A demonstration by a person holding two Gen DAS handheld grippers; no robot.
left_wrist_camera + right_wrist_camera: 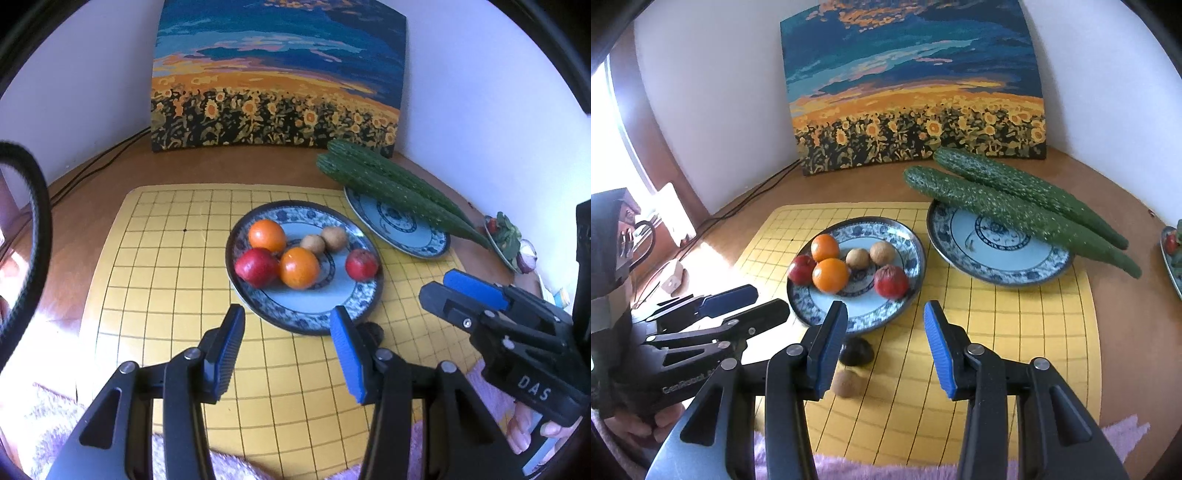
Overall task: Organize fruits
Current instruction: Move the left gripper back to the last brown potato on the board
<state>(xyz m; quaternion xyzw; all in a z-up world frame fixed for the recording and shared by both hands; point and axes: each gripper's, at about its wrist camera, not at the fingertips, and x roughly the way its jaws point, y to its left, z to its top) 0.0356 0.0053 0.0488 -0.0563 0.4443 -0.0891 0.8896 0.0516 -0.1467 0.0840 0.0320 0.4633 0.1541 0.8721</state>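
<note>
Fruit plate lies just beyond the fingertips of both grippers, bearing two oranges, two red fruits and two small brown fruits. Left gripper and right gripper both hover with fingers spread apart, holding nothing. Directly beneath the right gripper's left finger, off the plate on the yellow grid mat, sit a dark fruit and another brown fruit. Beyond the right finger, a second plate carries two cucumbers.
</note>
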